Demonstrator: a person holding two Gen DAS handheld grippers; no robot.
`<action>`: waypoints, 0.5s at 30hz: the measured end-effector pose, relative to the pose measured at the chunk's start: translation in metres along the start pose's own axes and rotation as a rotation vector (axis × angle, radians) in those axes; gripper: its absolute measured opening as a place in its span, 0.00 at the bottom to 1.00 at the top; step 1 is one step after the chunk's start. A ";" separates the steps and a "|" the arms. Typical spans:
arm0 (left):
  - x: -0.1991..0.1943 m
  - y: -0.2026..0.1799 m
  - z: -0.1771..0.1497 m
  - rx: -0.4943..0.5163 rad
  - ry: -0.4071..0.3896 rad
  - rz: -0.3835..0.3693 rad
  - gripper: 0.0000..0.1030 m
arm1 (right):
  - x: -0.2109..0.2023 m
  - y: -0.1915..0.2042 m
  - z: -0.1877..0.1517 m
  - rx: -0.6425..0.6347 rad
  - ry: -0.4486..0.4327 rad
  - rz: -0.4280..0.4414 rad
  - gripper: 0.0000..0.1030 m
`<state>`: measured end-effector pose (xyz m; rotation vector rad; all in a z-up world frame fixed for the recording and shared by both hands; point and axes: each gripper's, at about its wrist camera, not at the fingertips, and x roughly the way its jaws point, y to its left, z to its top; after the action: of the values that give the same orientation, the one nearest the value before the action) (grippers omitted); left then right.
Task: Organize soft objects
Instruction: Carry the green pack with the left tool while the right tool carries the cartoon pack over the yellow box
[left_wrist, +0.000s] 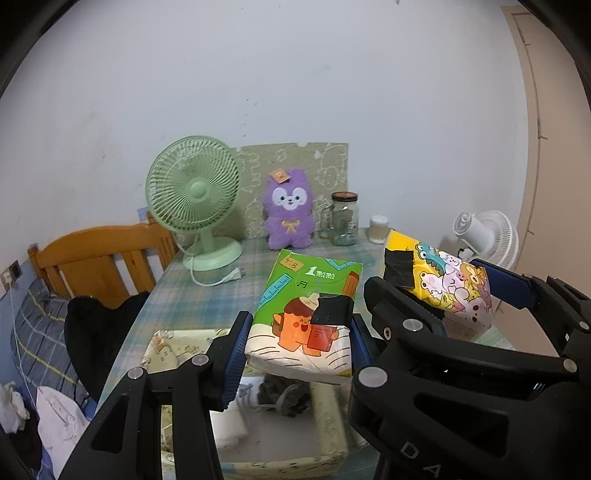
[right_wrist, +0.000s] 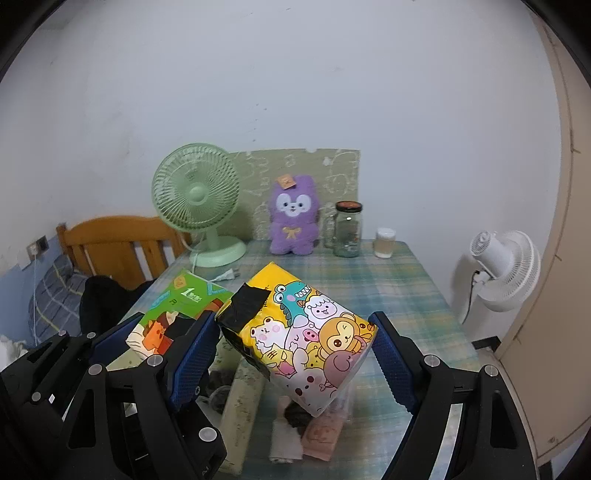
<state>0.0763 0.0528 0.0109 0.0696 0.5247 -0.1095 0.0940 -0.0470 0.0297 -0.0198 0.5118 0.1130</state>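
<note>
I am carrying the green tissue pack (left_wrist: 300, 325) in my left gripper (left_wrist: 297, 343) and the yellow tissue pack (right_wrist: 299, 339) in my right gripper (right_wrist: 295, 354) above the fabric bin (left_wrist: 328, 417) at six o'clock, where socks (left_wrist: 284, 397) are already lying, while the purple plush (left_wrist: 290, 210) at twelve o'clock is waiting.

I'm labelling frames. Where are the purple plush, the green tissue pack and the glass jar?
purple plush (left_wrist: 289, 210), left wrist view, its body.
green tissue pack (left_wrist: 295, 306), left wrist view, printed front.
glass jar (right_wrist: 348, 230), right wrist view, its glass side.
</note>
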 end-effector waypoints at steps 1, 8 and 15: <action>0.000 0.002 -0.001 -0.003 0.002 0.004 0.52 | 0.002 0.003 -0.001 -0.005 0.002 0.006 0.81; 0.010 0.026 -0.011 -0.043 0.040 0.024 0.53 | 0.015 0.025 -0.007 -0.016 0.016 0.045 0.81; 0.026 0.045 -0.024 -0.068 0.092 0.041 0.56 | 0.035 0.043 -0.017 -0.030 0.060 0.062 0.81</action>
<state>0.0920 0.0979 -0.0216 0.0193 0.6185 -0.0485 0.1108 -0.0018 -0.0021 -0.0371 0.5710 0.1808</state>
